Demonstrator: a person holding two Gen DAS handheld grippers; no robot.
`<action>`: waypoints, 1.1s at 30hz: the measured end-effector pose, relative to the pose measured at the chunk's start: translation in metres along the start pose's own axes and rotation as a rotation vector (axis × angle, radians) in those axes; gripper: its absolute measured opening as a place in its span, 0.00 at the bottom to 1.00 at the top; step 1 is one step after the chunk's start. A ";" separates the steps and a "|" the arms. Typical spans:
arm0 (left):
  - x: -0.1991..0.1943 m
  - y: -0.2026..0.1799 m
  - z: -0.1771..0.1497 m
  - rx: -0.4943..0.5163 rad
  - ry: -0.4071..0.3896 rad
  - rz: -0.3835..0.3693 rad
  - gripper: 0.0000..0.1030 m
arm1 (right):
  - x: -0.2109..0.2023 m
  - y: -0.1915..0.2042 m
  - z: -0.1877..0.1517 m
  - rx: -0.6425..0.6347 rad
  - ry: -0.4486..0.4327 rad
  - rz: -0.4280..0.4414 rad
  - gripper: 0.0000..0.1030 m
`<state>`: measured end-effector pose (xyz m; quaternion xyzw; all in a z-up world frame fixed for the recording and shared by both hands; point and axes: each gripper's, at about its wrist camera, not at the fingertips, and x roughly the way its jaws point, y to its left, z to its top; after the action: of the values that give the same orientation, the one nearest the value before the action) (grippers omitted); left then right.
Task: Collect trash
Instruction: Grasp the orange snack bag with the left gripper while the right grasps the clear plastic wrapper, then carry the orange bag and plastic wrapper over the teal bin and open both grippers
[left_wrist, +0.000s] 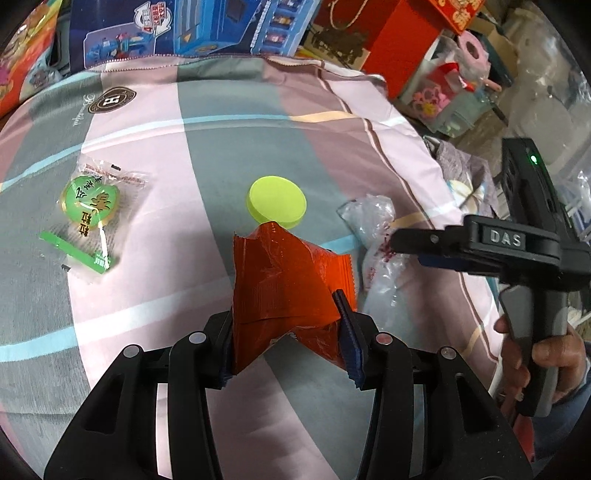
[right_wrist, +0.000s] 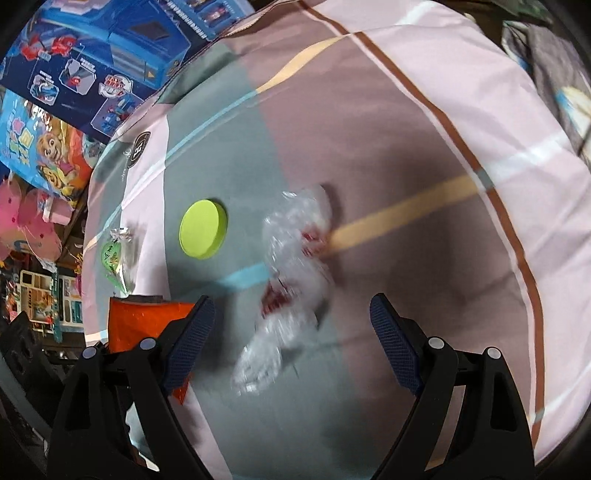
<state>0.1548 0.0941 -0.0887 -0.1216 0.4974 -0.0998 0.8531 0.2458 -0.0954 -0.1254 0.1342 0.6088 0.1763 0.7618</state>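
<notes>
My left gripper (left_wrist: 286, 325) is shut on a crumpled orange wrapper (left_wrist: 284, 284) and holds it above the striped cloth (left_wrist: 155, 325). The wrapper also shows at the left of the right wrist view (right_wrist: 147, 321). A clear crinkled plastic bag with red print (right_wrist: 295, 288) lies on the cloth between and just beyond my right gripper's open fingers (right_wrist: 291, 325). In the left wrist view the bag (left_wrist: 373, 236) lies under the right gripper (left_wrist: 406, 243). A yellow-green round lid (left_wrist: 277, 201) lies mid-cloth. A green candy packet (left_wrist: 92, 218) lies at the left.
Blue toy boxes (left_wrist: 192, 29) and a red box (left_wrist: 402, 44) stand behind the cloth. Clutter of toys and plastic fills the right side (left_wrist: 461, 92). The cloth's right edge drops off near a patterned fabric (left_wrist: 461, 173).
</notes>
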 end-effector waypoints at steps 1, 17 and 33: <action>0.001 0.000 0.001 0.002 0.003 0.002 0.46 | 0.003 0.002 0.002 -0.006 0.000 0.002 0.80; 0.012 -0.035 0.004 0.056 0.027 0.018 0.46 | -0.030 -0.027 -0.009 -0.029 -0.090 0.006 0.32; 0.037 -0.164 0.016 0.289 0.054 -0.061 0.46 | -0.132 -0.153 -0.036 0.199 -0.287 0.031 0.32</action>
<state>0.1787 -0.0706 -0.0614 -0.0101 0.4968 -0.1995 0.8446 0.2006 -0.2912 -0.0812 0.2419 0.5061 0.1059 0.8211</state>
